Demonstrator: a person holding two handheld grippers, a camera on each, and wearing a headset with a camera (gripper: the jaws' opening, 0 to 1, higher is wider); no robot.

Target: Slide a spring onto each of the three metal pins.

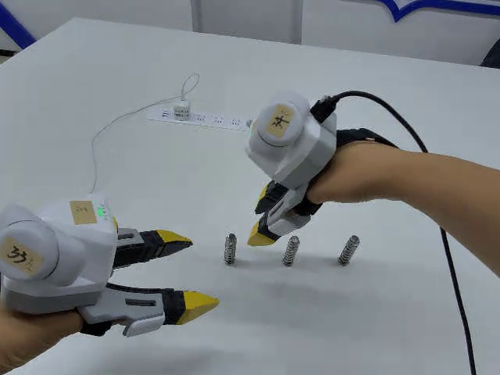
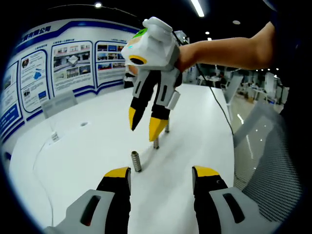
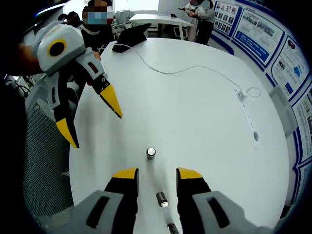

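Bright, even light; sharp pictures.
We see ceiling strips point(image 2: 197, 7) glowing, soft shadows on the white table point(image 1: 117, 70), fisheye-bent edges.

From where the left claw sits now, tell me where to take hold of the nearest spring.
Pinch the nearest spring across its middle coils, coming in level from the left claw side. It stands upright and slim with room on both sides, and the right claw hangs above, likely crowding a top approach.

You're in an open-plan office: blue-framed information posters point(image 2: 73, 58) line the wall, bright ceiling strip lights point(image 2: 197, 7) run overhead, and a grey mesh office chair point(image 2: 273, 156) stands at the edge of your white round table point(image 2: 87, 146).
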